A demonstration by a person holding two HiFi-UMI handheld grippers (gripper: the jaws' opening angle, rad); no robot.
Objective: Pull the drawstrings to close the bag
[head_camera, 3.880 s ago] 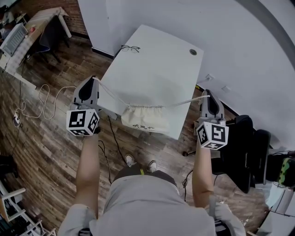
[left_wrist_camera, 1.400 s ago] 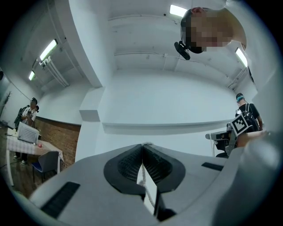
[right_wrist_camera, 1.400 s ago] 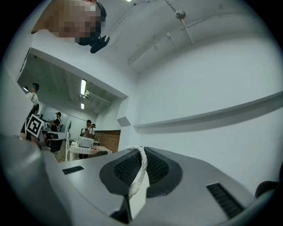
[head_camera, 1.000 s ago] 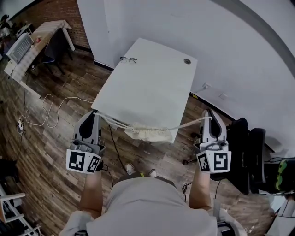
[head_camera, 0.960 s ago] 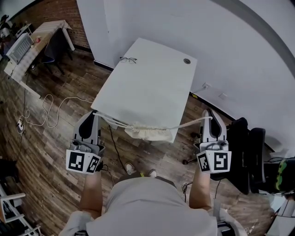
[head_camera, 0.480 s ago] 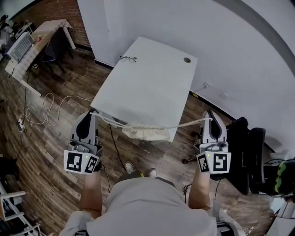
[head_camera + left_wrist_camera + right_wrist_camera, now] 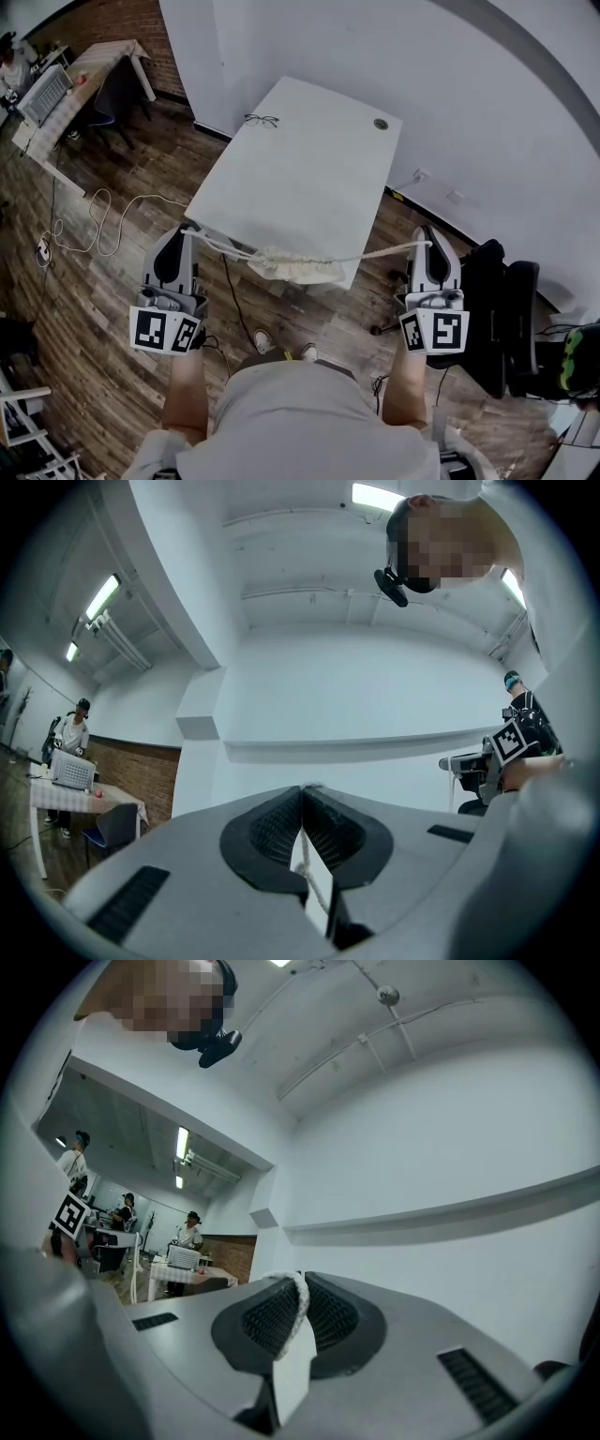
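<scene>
- Saw L gripper (image 7: 188, 232) (image 7: 302, 791) w/ jaws pressed together, pinching L drawstring (image 7: 223, 246); in L gripper view, cord ran down betw. the ribbed pads.
- Saw R gripper (image 7: 425, 240) (image 7: 300, 1281) likewise squeezed tight on R drawstring (image 7: 380, 252); in R gripper view, cord looped over the pad tips.
- Found bag (image 7: 300, 268), cream cloth, at near edge of white table (image 7: 300, 169), approx. midway betw. the two grippers; mouth gathered into ruffles.
- Noted both cords stretched taut from bag mouth, one out to each side, roughly in one line.
- Noted grippers well apart, both off the table: L one beside near-L corner, R one past the R edge; marker cubes toward head cam.
- Spotted glasses (image 7: 262, 120) near far-L corner of table, well apart from bag.
- Spotted white cable (image 7: 103, 216) trailing on wood floor L of table.
- Spotted black chair (image 7: 502, 300) just beside R gripper.
</scene>
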